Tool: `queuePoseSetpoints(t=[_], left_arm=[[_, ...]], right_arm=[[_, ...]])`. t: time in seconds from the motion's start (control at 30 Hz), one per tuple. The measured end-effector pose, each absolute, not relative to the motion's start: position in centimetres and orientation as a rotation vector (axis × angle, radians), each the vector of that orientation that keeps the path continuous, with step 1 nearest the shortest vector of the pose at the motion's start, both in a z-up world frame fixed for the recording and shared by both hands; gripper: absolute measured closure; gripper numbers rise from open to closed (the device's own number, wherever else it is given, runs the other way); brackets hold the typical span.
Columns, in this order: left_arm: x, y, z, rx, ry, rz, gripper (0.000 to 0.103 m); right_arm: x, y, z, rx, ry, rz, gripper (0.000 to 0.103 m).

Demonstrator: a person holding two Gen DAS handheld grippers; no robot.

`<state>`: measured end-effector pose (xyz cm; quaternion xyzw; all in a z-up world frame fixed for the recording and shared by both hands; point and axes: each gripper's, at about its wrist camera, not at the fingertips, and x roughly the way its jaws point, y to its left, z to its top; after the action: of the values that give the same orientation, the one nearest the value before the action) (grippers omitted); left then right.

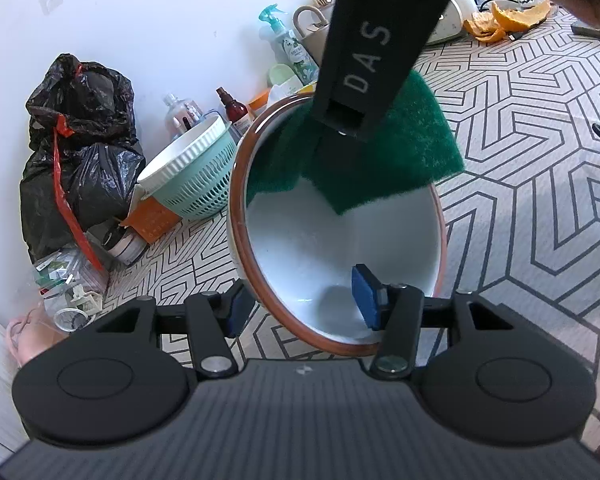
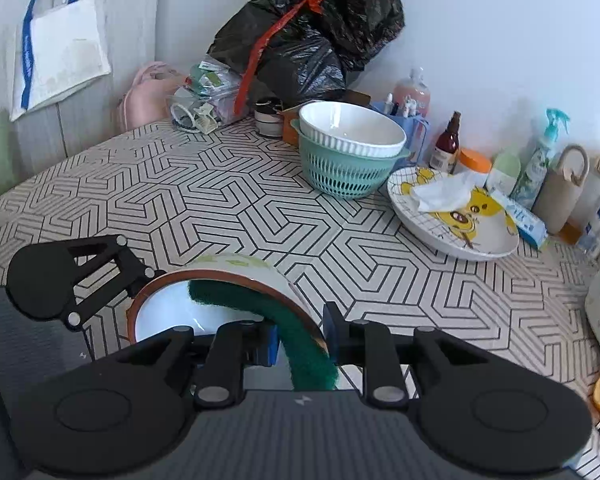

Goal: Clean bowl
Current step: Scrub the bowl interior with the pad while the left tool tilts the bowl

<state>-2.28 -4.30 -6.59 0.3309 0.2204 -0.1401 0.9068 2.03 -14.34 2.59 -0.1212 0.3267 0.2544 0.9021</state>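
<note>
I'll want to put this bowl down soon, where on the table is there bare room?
The wide patterned stretch of table in front of the teal basket and left of the cartoon plate is bare. The back edge is crowded: black rubbish bag, basket, bottles and plate.

You're working in a home, at a cluttered table [image 2: 228,200] with a geometric black-and-white cover pushed against a white wall. Along the wall stand tied black rubbish bags [image 2: 312,36], a spray bottle [image 2: 542,152], small toiletry bottles [image 2: 446,144] and a teal colander [image 2: 340,168] with a white dish in it. A cartoon plate [image 2: 480,240] holds a tissue, orange peel [image 1: 504,20] lies about, and a tote bag [image 2: 60,52] hangs nearby.
</note>
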Motion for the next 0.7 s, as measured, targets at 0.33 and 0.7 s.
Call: queuePoseSetpoints(t=[0.33,0.7], left_arm=[[-2.3,-4.2,-6.5,0.695,0.462,-0.291,0.047],[-2.8,-4.6,-6.8,0.708,0.452,-0.278,0.047]], right_arm=[[-0.3,-12.5,3.4,-0.374,0.605,0.553,0.079],[1.0,-13.9,3.2,-0.25,0.628,0.554,0.078]])
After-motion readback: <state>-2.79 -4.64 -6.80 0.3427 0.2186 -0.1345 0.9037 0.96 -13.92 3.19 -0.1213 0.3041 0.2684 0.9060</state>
